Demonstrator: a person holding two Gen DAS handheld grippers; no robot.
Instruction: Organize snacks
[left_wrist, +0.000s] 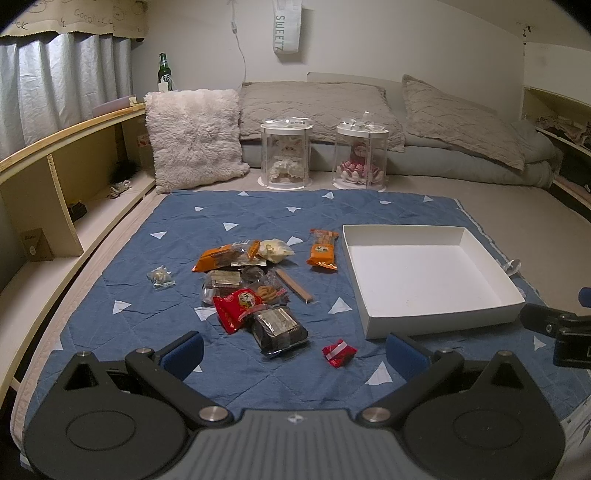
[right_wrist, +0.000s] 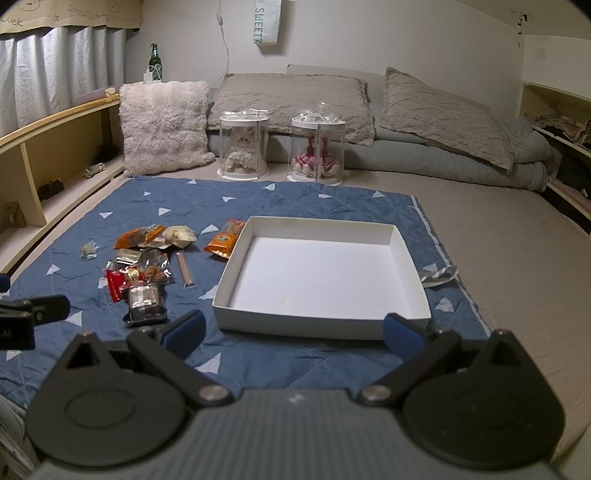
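Left claw (left_wrist: 293, 352): spread wide, nothing between its blue pads (left_wrist: 184, 352), hovering low over the near edge of the blue quilted mat (left_wrist: 129, 266). Right claw (right_wrist: 293, 332): also spread wide and empty, poised just short of the near wall of the white box (right_wrist: 295, 326).

Nearest snack: a small red-and-white candy (left_wrist: 338, 351), alone on the mat, just ahead of the left claw. Beside it to the left, a dark brownie pack (left_wrist: 279, 329) in clear wrap, touching a red packet (left_wrist: 239, 304) behind it. Past these, the main pile: a clear cookie bag (left_wrist: 267, 290), another dark pack (left_wrist: 221, 280), a thin brown stick (left_wrist: 295, 286) lying slantwise at the pile's right edge. Farther on, an orange packet (left_wrist: 221, 255) and a pale round snack (left_wrist: 275, 251), touching. A small clear-wrapped sweet (left_wrist: 160, 277) lies apart, left of the pile. A second orange pack (left_wrist: 323, 251) lies between the pile and the box, near the box's far-left corner.

The white box sits on the mat's right part, open-topped, interior bare. A crumpled clear wrapper (right_wrist: 437, 275) lies at its right, on the mat's edge.

Beyond the mat, on the bed: two clear cylinders with dolls, a cream one (left_wrist: 286, 155) and a pink one (left_wrist: 360, 158), then a fluffy cushion (left_wrist: 194, 136) and grey pillows (left_wrist: 317, 107). A green bottle (left_wrist: 164, 72) stands on the left shelf.
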